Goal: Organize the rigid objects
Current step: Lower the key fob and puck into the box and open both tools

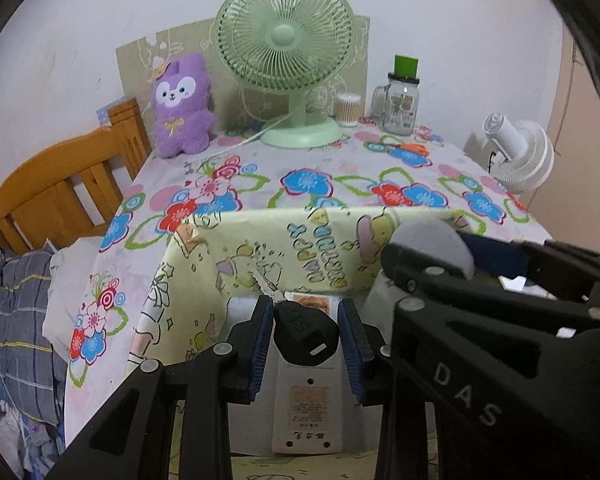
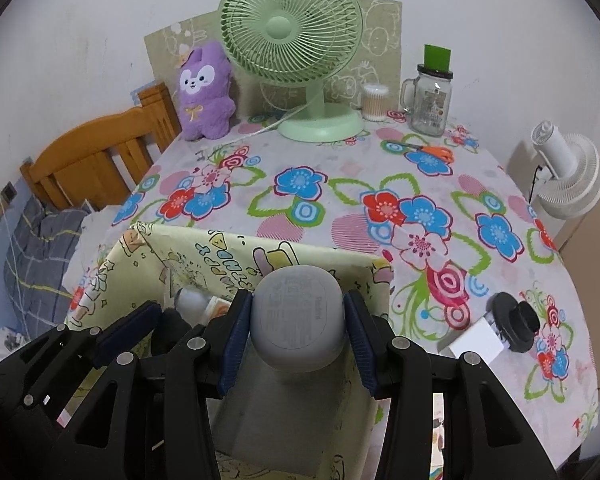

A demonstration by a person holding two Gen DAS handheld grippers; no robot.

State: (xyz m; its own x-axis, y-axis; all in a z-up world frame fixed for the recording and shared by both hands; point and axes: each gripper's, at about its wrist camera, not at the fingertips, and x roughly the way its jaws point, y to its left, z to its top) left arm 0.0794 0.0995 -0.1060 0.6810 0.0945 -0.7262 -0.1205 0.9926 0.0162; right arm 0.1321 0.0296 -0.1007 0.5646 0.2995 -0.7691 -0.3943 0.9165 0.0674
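My left gripper [image 1: 305, 330] is shut on a black-headed key [image 1: 304, 332]; its silver blade points away over a yellow cartoon-paper box [image 1: 320, 212]. A white flat device [image 1: 308, 404] lies inside the box, below the key. My right gripper [image 2: 298, 312] is shut on a grey rounded case [image 2: 298, 320], blue pads pressed on both of its sides, just above the box's [image 2: 260, 242] far right corner. In the left wrist view, the right gripper [image 1: 452, 252] and the grey case [image 1: 428, 236] hang beside mine on the right. Both grippers tilt down into the box.
On the flowered tablecloth [image 2: 340, 184] stand a green fan [image 2: 290, 28], a purple plush [image 2: 204, 92], a swab pot [image 2: 374, 102] and a glass jar [image 2: 430, 100]. Orange scissors [image 2: 430, 151], a white charger [image 2: 476, 340] and a black round thing [image 2: 516, 322] lie to the right. A wooden headboard [image 2: 96, 160] is at the left.
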